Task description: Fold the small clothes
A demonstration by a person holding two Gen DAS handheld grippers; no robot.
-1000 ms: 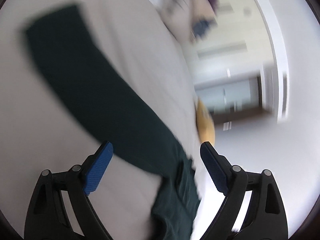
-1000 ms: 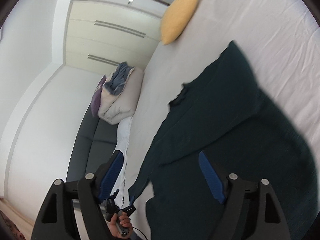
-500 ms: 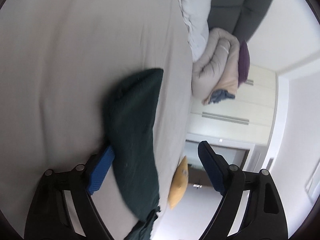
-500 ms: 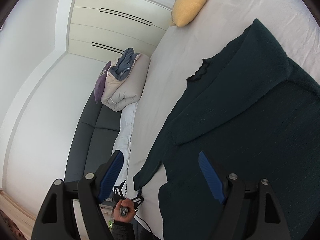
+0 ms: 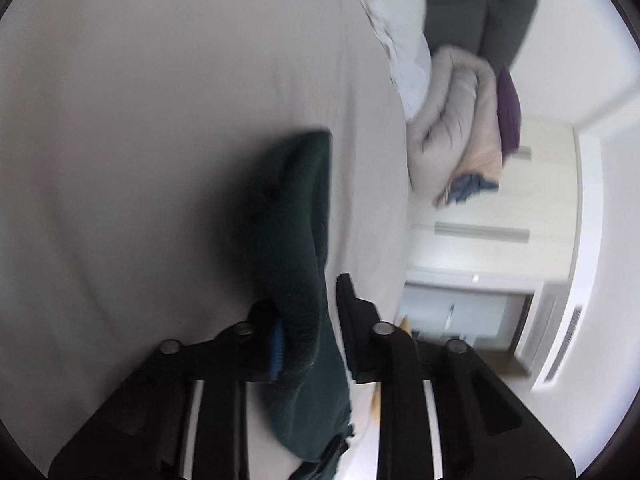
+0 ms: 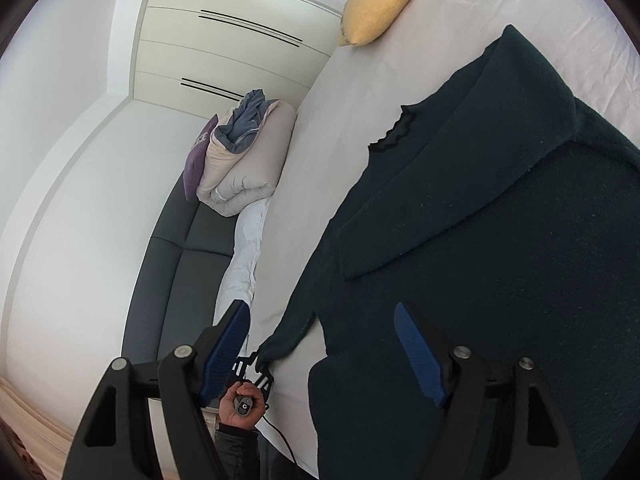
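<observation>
Bedroom, white bed sheet (image 6: 460, 36) carrying a dark green sweater (image 6: 500, 260) spread near the bed's side edge, one sleeve folded across the body. Left gripper (image 5: 308, 320) pinches the other sleeve; right gripper (image 6: 320, 344) spread, empty above the hem. Best: carry sleeve flat across, keep tension, release square. No containers.

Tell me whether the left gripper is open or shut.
Shut on the sleeve: the left gripper has its fingers drawn close with the dark green knit pinched between them. The right gripper is open.
</observation>
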